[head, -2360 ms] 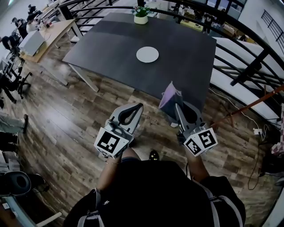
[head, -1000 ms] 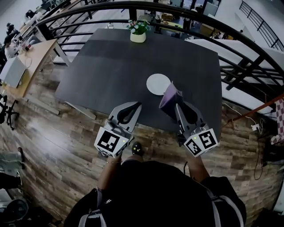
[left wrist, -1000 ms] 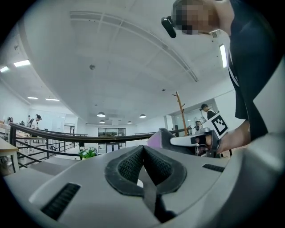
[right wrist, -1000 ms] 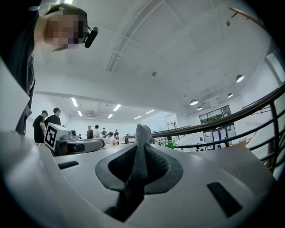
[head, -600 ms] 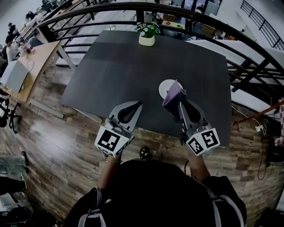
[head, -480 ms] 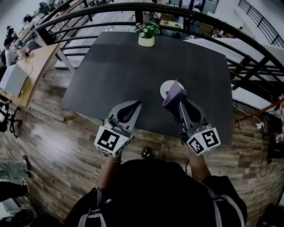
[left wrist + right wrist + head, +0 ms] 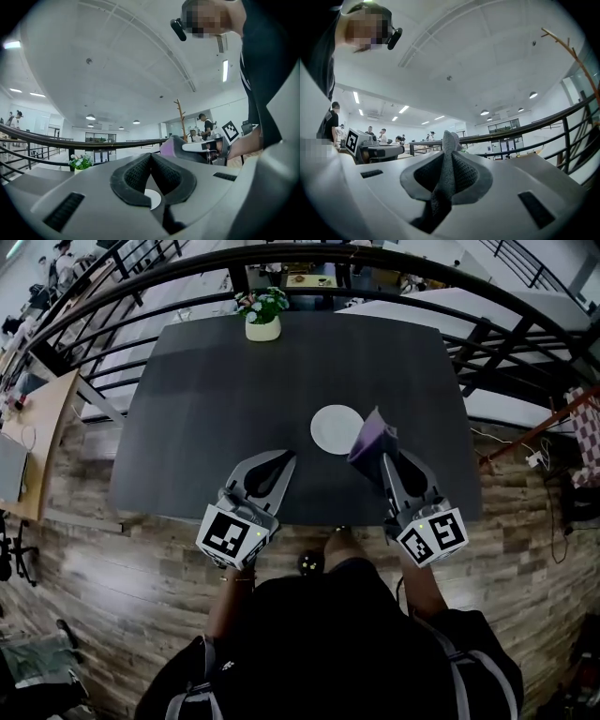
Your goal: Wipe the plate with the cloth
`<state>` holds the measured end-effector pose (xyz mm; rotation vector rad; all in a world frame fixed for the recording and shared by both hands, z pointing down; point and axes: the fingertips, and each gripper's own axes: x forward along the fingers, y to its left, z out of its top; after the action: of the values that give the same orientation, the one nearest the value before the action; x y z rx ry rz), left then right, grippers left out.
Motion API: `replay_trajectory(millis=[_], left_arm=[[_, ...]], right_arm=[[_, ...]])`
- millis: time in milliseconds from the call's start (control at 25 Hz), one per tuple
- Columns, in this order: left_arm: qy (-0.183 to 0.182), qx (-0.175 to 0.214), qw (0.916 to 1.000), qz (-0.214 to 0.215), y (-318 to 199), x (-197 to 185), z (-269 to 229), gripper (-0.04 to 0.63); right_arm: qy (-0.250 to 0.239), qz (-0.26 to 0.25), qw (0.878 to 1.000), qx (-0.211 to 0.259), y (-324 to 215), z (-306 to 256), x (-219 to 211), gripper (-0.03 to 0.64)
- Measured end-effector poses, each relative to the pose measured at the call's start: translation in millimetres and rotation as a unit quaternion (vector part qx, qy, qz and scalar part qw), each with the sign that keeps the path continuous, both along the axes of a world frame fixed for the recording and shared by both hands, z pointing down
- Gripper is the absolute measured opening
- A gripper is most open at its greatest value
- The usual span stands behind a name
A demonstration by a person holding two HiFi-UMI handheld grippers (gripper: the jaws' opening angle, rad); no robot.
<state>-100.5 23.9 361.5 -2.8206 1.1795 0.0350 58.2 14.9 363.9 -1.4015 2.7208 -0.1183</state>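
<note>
A round white plate lies on the dark grey table, right of its middle. My right gripper is shut on a purple cloth, which sticks up from the jaw tips just right of the plate's rim. In the right gripper view the cloth is pinched between the black pads. My left gripper hovers over the table's near part, left of the plate, shut and holding nothing. In the left gripper view the plate shows through the gap under the closed pads.
A white pot with a green plant stands at the table's far edge. Black curved railings run behind and right of the table. Wood floor lies in front, my shoe by the near edge. People sit at desks far left.
The table and plate have come closer as the person walked up to it. Both grippers now reach over the table's near edge, the cloth still held in the right one.
</note>
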Motion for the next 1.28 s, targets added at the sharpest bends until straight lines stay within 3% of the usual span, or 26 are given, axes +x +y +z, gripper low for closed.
replay_trajectory(millis=[280, 760, 1280], left_arm=[[0.004, -0.020, 0.9996, 0.016, -16.6, 14.2, 7.6, 0.008], [0.004, -0.057, 0.9980, 0.028, -53.4, 30.5, 22.5, 0.008], [-0.004, -0.049, 0.9987, 0.013, -107.1, 61.7, 21.5, 0.008]], right_arm=[[0.001, 0.025, 1.000, 0.001, -17.8, -0.7, 18.4, 0.040], [0.002, 0.022, 1.000, -0.005, -55.5, 5.8, 22.1, 0.040], [-0.006, -0.010, 1.000, -0.018, -115.2, 3.0, 45.3, 0.040]])
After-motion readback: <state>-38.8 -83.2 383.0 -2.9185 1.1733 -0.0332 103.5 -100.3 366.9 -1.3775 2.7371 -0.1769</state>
